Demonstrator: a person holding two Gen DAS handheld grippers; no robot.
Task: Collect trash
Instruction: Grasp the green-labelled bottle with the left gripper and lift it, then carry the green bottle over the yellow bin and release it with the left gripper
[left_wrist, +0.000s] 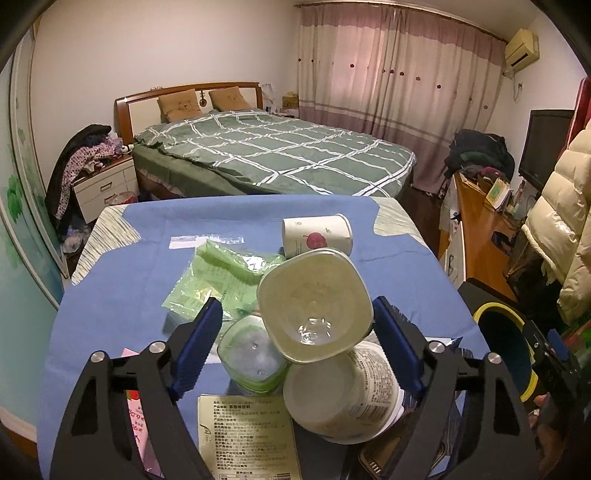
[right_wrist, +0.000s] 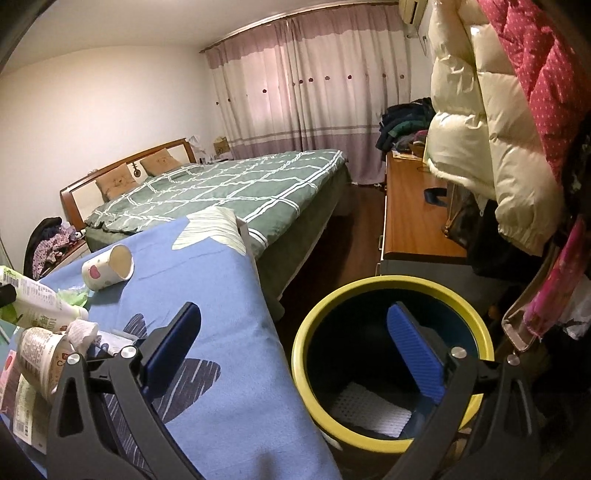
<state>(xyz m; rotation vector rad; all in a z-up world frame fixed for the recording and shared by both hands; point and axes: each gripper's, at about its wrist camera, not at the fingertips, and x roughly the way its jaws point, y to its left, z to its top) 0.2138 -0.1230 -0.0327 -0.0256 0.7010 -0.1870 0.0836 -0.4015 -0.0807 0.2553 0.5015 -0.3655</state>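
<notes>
Left hand-held gripper (left_wrist: 297, 325) – jaws apart, straddling a clear squarish plastic bottle (left_wrist: 314, 305), base toward the camera, right pad at its side, left pad clear | bottle above a white printed tub (left_wrist: 343, 393) on the blue-clothed worktop (left_wrist: 147, 266) | right hand-held gripper (right_wrist: 293, 354) – jaws wide, empty, over a yellow-rimmed dark bin (right_wrist: 373, 291) holding white mesh.
</notes>
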